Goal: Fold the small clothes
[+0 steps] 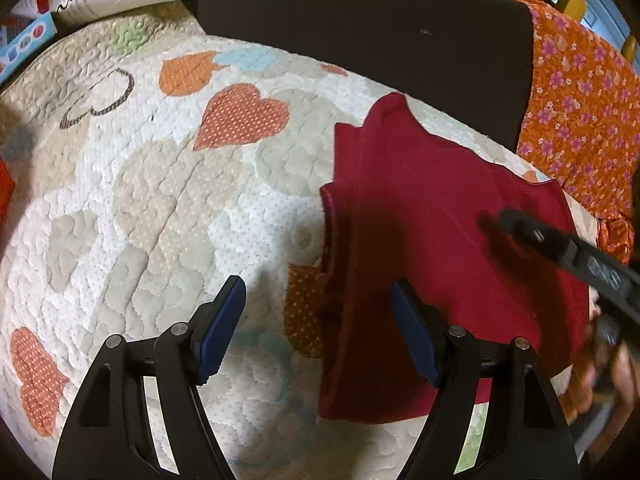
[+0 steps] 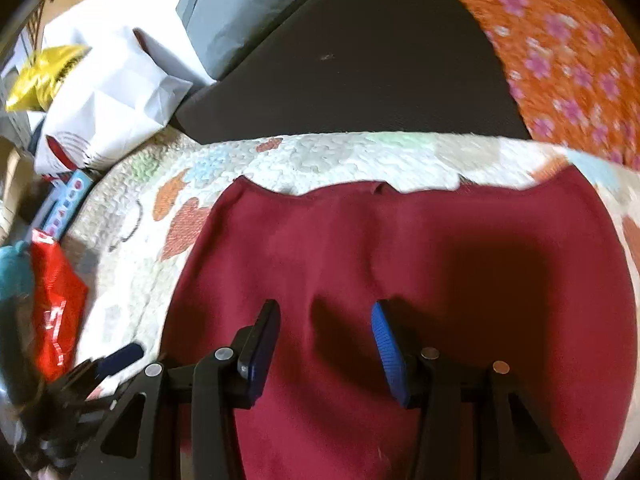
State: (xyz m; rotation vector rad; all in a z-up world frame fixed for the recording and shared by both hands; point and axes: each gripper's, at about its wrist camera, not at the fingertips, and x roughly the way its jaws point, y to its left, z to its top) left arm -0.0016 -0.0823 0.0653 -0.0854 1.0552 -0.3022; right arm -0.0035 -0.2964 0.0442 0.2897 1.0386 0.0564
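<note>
Garment (image 2: 400,248): dark red, spread flat on heart-print quilt (image 1: 168,184); scalloped edge toward dark cushion (image 2: 360,80), long axis across right wrist view.
Left gripper (image 1: 318,320): wide, nothing between jaws, over garment's left edge.
Right gripper (image 2: 324,340): half-spread, empty, above the cloth.
Left view only: other gripper's blurred arm at right.
Right view only: white paper bag (image 2: 116,96), red packet (image 2: 54,300); contents unclear.

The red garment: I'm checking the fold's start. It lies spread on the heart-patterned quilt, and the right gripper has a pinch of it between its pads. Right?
Not quite. The red garment does lie spread on the quilt, but the right gripper stands open above it, nothing between its pads, as the right wrist view shows.
</note>
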